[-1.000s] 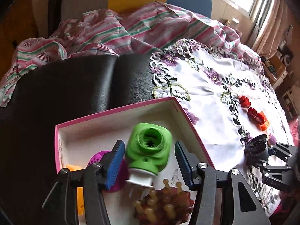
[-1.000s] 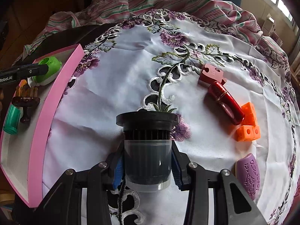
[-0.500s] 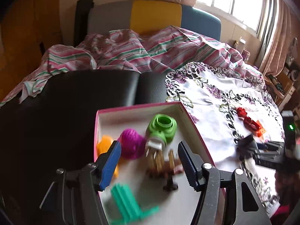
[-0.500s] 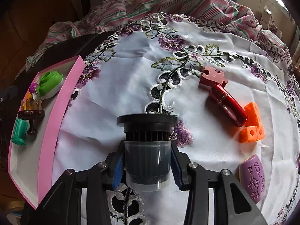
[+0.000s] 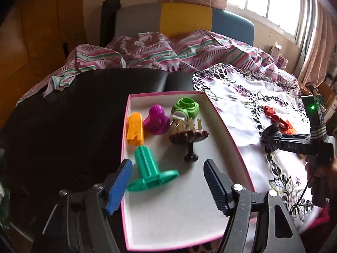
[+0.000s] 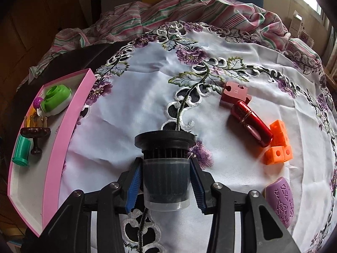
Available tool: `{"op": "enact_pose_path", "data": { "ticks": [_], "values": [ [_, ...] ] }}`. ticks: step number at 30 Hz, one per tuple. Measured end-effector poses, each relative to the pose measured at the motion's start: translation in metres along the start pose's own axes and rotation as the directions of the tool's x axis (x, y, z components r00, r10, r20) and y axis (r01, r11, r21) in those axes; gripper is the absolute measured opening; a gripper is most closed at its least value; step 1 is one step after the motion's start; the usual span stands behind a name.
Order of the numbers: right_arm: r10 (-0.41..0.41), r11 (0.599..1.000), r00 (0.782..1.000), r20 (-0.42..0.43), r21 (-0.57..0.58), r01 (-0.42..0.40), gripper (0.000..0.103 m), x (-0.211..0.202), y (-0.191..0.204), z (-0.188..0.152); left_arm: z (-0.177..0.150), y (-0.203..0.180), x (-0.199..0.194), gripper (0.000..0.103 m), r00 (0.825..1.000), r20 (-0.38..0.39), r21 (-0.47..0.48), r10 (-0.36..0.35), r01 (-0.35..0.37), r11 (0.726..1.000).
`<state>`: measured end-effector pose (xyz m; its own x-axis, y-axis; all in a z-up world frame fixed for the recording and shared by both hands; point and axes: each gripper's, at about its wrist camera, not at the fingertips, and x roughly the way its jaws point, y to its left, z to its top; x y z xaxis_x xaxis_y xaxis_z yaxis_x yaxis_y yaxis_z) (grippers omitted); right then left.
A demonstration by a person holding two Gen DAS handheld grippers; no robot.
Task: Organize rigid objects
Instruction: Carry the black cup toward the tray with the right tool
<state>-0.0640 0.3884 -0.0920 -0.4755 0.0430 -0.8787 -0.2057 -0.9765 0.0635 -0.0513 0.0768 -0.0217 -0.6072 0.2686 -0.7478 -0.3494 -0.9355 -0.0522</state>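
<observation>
My left gripper [image 5: 167,186] hovers over the near part of the pink box [image 5: 236,147]; its jaws are opening with nothing gripped, and only the flange of a teal piece [image 5: 147,168] lies near its left pad. In the box also lie a green plug-like piece [image 5: 185,109], a purple cone [image 5: 157,119], a yellow piece [image 5: 134,129] and a brown stand with pegs [image 5: 188,136]. My right gripper [image 6: 166,186] is shut on a black filter cup [image 6: 165,164] above the embroidered cloth [image 6: 126,126]. The same box [image 6: 56,147] shows at the left of the right wrist view.
On the cloth to the right lie a red puzzle block [image 6: 234,92], a shiny red tube [image 6: 250,123], orange cubes [image 6: 278,144] and a purple oval piece [image 6: 279,202]. A black leather surface [image 5: 63,126] lies left of the box, striped fabric [image 5: 168,50] behind. A hand [image 5: 320,179] holds the right gripper.
My left gripper has let go of the green plug-like piece, which now lies at the box's far end, and has drawn back and up with wider jaws. The right gripper has kept still.
</observation>
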Motion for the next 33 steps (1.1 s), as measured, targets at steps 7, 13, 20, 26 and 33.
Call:
{"op": "enact_pose_path", "data": {
  "ticks": [7, 13, 20, 26, 33],
  "values": [
    [-0.061, 0.997, 0.998, 0.015, -0.048, 0.062, 0.044, -0.001, 0.008, -0.004, -0.012, 0.009, -0.011, 0.072, 0.999, 0.009, -0.026, 0.035, -0.034, 0.999],
    [-0.053, 0.998, 0.999, 0.013, -0.033, 0.053, 0.044, -0.001, 0.007, -0.005, -0.017, 0.015, -0.013, 0.072, 0.998, 0.003, -0.036, 0.055, -0.055, 0.998],
    [-0.059, 0.998, 0.998, 0.016, -0.033, 0.059, 0.044, -0.001, 0.009, -0.006, -0.022, 0.025, -0.012, 0.072, 0.998, -0.010, -0.058, 0.069, -0.069, 0.996],
    [-0.057, 0.998, 0.998, 0.016, -0.030, 0.057, 0.044, -0.001, 0.009, -0.006, -0.026, 0.033, -0.012, 0.072, 0.997, -0.015, -0.077, 0.080, -0.081, 0.994],
    [-0.053, 0.998, 0.999, 0.011, -0.030, 0.053, 0.043, -0.001, 0.008, -0.004, -0.029, 0.043, -0.012, 0.072, 0.995, -0.020, -0.095, 0.097, -0.098, 0.991]
  ]
}}
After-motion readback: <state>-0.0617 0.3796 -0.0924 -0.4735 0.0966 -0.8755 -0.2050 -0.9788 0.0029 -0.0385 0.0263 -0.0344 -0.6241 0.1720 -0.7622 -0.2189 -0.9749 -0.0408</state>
